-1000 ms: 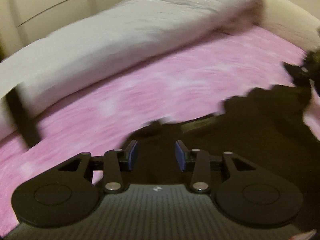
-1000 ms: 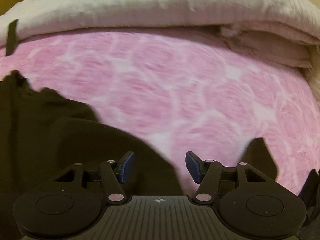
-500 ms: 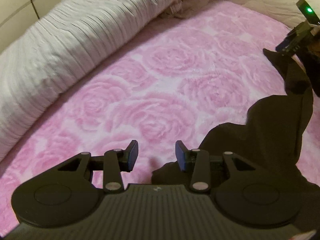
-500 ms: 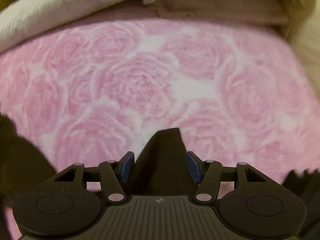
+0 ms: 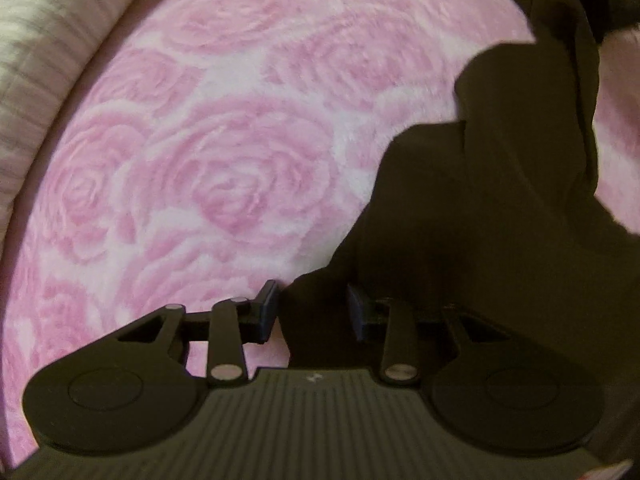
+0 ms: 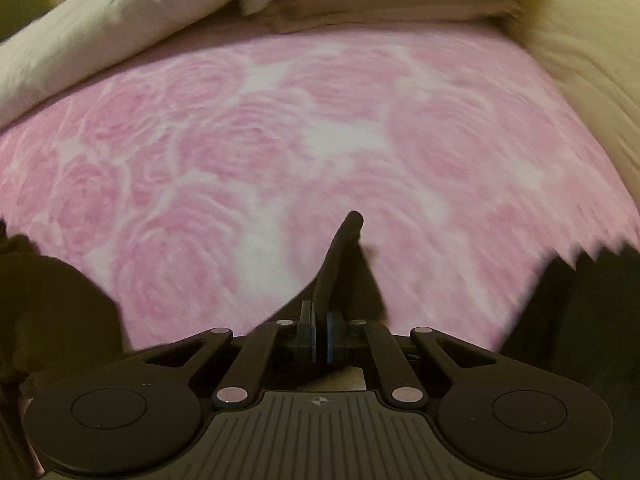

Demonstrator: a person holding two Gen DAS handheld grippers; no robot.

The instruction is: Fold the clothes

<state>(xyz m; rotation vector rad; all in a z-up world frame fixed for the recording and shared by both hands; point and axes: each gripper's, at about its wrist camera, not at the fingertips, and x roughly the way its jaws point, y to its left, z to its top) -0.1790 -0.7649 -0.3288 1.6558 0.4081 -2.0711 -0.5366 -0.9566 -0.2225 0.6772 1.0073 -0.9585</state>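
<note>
A dark garment [image 5: 480, 220] lies crumpled on the pink rose-patterned blanket [image 5: 220, 160], filling the right side of the left wrist view. My left gripper [image 5: 312, 308] points steeply down over the garment's near corner. Its jaws are closing, with the cloth between the blue pads, which still stand apart. In the right wrist view my right gripper [image 6: 320, 328] is shut on a fold of the same dark garment [image 6: 340, 264]; a pinched ridge of cloth rises in front of the pads. More dark cloth shows at the left edge [image 6: 48, 300] and the right edge [image 6: 592, 320].
A white ribbed duvet [image 5: 32, 60] is bunched along the blanket's left side and appears again in the right wrist view [image 6: 100, 40]. Folded beige bedding [image 6: 380, 0] sits at the far end. Pink blanket [image 6: 320, 140] spreads beyond both grippers.
My right gripper closed on the cloth fold that lay between its open pads. My left gripper swung down and nearer to the blanket, and the garment's corner now sits between its pads.
</note>
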